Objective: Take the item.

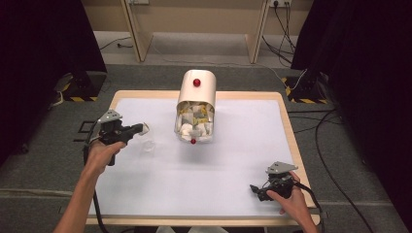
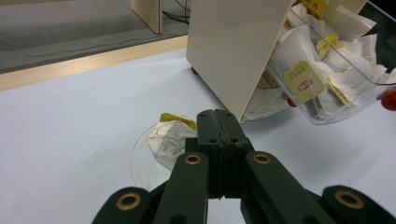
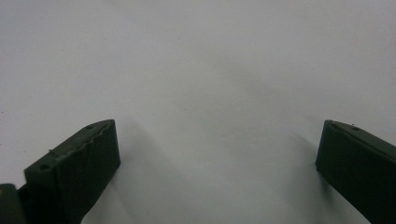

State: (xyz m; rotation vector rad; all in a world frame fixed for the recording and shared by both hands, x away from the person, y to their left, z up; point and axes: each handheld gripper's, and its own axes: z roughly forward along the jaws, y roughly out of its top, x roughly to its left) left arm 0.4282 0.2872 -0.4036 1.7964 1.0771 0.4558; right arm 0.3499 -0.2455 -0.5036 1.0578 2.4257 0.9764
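A cream tea-bag dispenser [image 1: 197, 92] stands at the back middle of the white mat [image 1: 233, 160]. Its clear front bin [image 1: 194, 127] is tilted open and holds several tea bags [image 2: 303, 74]. My left gripper [image 1: 142, 128] is at the left of the mat with its jaws shut on a white tea bag [image 2: 167, 140] with a yellow tag. The bag hangs just above a small clear dish [image 1: 148, 145]. In the left gripper view the shut gripper [image 2: 219, 127] covers part of the bag, and the dish [image 2: 136, 161] lies beneath. My right gripper [image 1: 255, 190] rests open at the front right, with bare mat between the fingers of the gripper [image 3: 217, 154].
A red knob [image 1: 193, 141] sticks out of the bin's front, another [image 1: 197, 82] sits on the dispenser's top. The table's wooden rim [image 1: 291, 131] frames the mat. Cables [image 1: 320, 145] lie on the floor to the right, and a wooden desk [image 1: 194, 29] stands beyond.
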